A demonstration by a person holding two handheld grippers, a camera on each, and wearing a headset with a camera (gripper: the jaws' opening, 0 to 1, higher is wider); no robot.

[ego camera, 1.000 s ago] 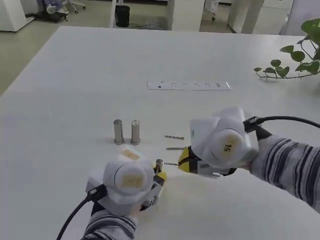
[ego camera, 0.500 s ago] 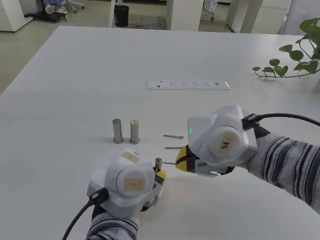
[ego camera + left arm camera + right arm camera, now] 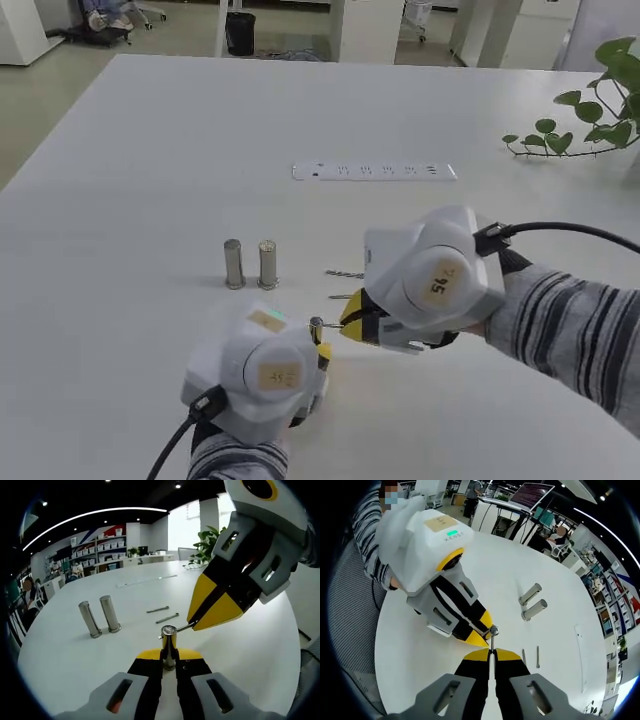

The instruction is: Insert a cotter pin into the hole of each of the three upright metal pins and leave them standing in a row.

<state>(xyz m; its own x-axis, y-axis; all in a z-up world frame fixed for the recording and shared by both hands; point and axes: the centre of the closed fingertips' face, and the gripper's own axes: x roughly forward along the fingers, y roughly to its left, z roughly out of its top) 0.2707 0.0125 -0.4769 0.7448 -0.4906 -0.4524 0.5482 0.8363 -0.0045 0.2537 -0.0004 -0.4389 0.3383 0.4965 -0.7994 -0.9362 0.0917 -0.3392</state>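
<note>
lower centre, left gripper (image 3: 319, 351) clamps an upright metal pin (image 3: 168, 640); right gripper (image 3: 347, 324) pinches a cotter pin (image 3: 183, 627) touching its top; wide table (image 3: 130, 180) upper left.

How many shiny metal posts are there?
3: the left post and right post stand side by side on the table; the third post is upright in the left tool.

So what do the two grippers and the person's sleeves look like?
The left gripper and the right gripper both have bulky, rounded white shells, each with a round tan sticker; the right one's bears dark digits. Their jaws are black with yellow tips. A black cable leaves each body. The person wears long sleeves striped in grey and a darker shade.
</note>
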